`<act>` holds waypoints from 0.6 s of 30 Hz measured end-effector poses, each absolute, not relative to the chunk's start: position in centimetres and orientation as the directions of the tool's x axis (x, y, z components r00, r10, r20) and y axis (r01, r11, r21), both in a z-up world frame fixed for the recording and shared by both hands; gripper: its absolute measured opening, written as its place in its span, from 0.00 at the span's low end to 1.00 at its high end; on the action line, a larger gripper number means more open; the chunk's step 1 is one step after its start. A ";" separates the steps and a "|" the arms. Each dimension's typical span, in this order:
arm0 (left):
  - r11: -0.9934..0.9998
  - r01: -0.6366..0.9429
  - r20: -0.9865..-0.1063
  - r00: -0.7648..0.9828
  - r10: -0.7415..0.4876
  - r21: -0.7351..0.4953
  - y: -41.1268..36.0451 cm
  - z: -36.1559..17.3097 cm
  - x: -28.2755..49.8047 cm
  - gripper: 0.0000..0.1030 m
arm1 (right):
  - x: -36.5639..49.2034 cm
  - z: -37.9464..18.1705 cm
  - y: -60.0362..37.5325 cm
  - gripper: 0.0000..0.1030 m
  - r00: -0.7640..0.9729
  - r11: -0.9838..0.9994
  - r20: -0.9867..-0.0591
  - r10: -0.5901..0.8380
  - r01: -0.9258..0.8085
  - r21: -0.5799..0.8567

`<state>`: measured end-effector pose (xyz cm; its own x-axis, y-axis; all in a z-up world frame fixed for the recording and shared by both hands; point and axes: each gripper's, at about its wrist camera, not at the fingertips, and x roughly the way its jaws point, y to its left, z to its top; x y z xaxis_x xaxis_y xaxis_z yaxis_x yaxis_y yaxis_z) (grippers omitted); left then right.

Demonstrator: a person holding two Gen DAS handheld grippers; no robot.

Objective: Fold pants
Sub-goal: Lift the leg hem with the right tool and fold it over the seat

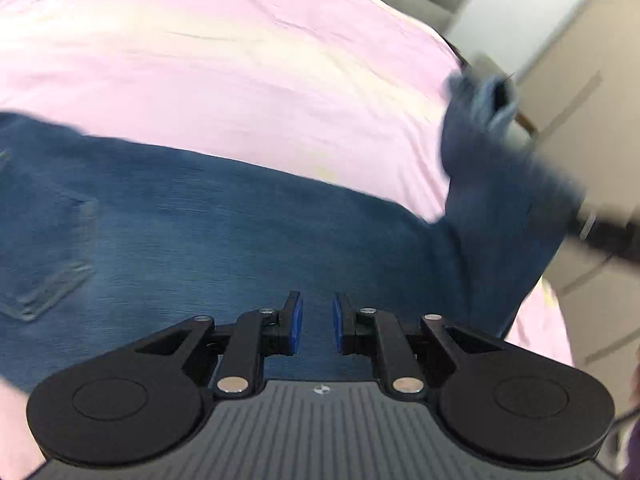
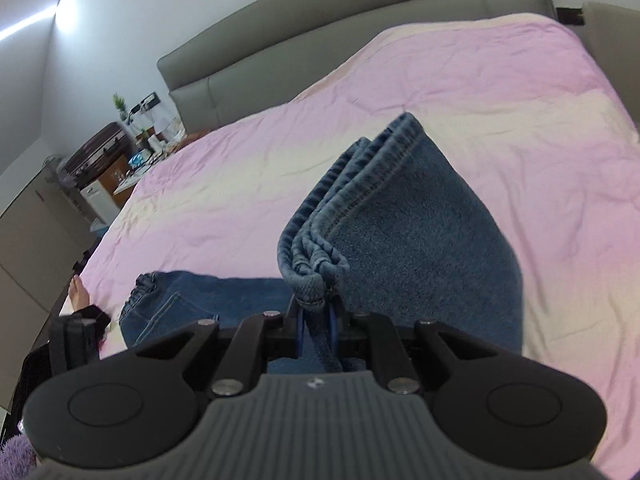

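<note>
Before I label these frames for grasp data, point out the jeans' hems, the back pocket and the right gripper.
hems (image 2: pixel 320 240): right wrist view, bunched stitched edges.
back pocket (image 1: pixel 48 256): left wrist view, pocket panel.
right gripper (image 2: pixel 316 332): right wrist view, between fingertips.

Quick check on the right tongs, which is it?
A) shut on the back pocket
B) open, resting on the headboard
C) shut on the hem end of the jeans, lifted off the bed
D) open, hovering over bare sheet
C: in the right wrist view the right tongs pinch the stacked hems of the jeans, which rise above the pink sheet; the left tongs are open over the denim.
</note>
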<state>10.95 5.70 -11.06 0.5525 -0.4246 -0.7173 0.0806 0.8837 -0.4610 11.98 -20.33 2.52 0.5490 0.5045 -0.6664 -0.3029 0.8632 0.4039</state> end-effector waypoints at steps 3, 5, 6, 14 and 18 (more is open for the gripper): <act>0.859 0.020 -0.696 0.577 -0.428 -0.512 8.0 -11.6 10.5 0.16 | 12.0 -1.5 -16.7 0.07 0.473 0.852 -0.709 0.523 -0.300 0.429; 0.841 -0.005 -0.685 0.584 -0.437 -0.541 9.0 -12.1 10.1 0.16 | 11.8 -4.2 -14.7 0.07 0.426 0.853 -0.739 0.521 -0.295 0.432; 0.832 -0.017 -0.681 0.584 -0.442 -0.555 9.3 -12.5 10.4 0.16 | 11.5 -5.5 -13.8 0.08 0.409 0.858 -0.756 0.511 -0.294 0.421; 0.727 -0.103 -0.648 0.550 -0.527 -0.679 12.1 -15.0 12.5 0.49 | 10.1 -11.2 -9.7 0.18 0.377 0.886 -0.822 0.426 -0.360 0.294; 0.701 -0.143 -0.657 0.516 -0.549 -0.698 11.3 -16.2 13.4 0.57 | 9.7 -10.6 -9.5 0.49 0.337 0.842 -0.805 0.489 -0.422 0.335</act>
